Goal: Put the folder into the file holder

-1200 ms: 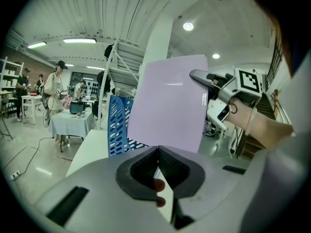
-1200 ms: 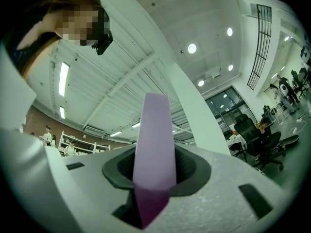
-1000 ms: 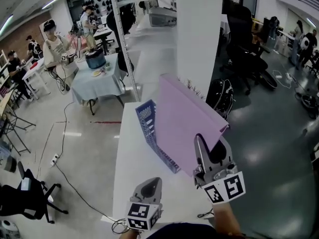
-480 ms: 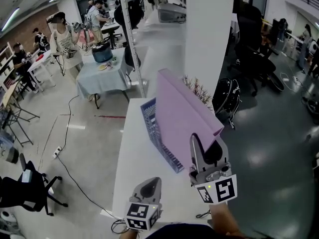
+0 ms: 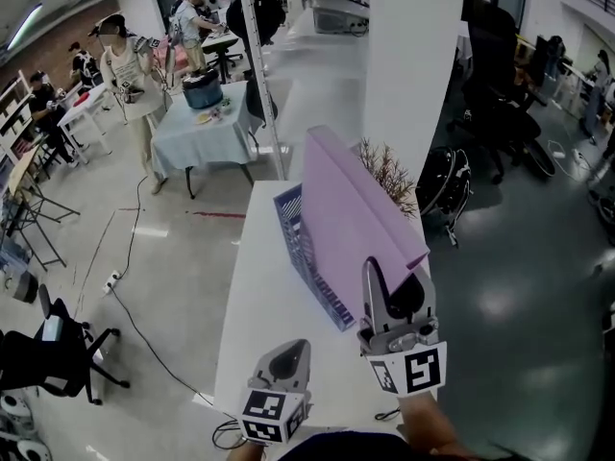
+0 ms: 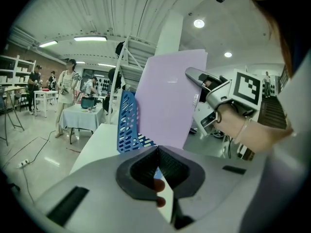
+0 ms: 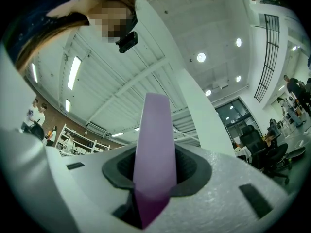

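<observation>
A large purple folder (image 5: 351, 224) is held up, tilted, over the white table, its lower edge down against the blue slatted file holder (image 5: 300, 253). My right gripper (image 5: 387, 294) is shut on the folder's near right corner. In the right gripper view the folder (image 7: 154, 130) runs edge-on between the jaws. My left gripper (image 5: 285, 365) hovers low by the table's near edge, shut and holding nothing. From the left gripper view, the folder (image 6: 167, 98) stands right of the file holder (image 6: 127, 123), with the right gripper (image 6: 214, 89) on it.
The white table (image 5: 258, 315) is long and narrow, with a white pillar (image 5: 413, 65) and a dried plant (image 5: 389, 173) at its right. Several people stand near a cloth-covered table (image 5: 197, 134) at the back left. A black chair (image 5: 48, 353) and cables lie on the floor at the left.
My right gripper and the folder have drifted slightly left, closer over the file holder. The left gripper has stayed put.
</observation>
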`<state>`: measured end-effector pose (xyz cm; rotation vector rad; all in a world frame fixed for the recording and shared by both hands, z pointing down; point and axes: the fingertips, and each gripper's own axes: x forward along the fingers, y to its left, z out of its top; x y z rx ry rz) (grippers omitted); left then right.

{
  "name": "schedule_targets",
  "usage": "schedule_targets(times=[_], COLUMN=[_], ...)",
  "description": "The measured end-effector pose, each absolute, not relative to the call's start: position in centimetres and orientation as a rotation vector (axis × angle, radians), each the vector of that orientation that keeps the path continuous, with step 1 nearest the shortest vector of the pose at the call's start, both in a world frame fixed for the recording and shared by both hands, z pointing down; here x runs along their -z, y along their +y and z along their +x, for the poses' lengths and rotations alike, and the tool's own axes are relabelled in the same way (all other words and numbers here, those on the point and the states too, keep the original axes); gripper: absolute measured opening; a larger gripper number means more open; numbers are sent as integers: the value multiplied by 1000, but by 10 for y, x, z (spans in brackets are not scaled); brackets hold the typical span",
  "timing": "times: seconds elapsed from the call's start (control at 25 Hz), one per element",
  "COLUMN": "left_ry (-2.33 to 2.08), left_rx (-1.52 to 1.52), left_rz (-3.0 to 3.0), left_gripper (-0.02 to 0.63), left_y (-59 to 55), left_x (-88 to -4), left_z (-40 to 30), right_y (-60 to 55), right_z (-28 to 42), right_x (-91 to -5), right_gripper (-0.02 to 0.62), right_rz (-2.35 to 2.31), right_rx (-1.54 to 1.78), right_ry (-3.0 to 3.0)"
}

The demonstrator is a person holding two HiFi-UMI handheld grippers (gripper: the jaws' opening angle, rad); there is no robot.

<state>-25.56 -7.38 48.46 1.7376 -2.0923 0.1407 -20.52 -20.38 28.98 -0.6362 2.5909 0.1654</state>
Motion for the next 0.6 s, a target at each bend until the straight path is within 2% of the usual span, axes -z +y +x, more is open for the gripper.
schedule_targets(times=[0.6], left_ry=[-2095], left_rx=[-159], left_rz=[1675], left_gripper=[5], left_y=[-75], left_x=[-490], left_z=[-258], right_y=[-203], right_z=[-221], right_x=[-298], right_gripper=[138], right_rz=[-522], right_rx=[-197], right_ry=[2568])
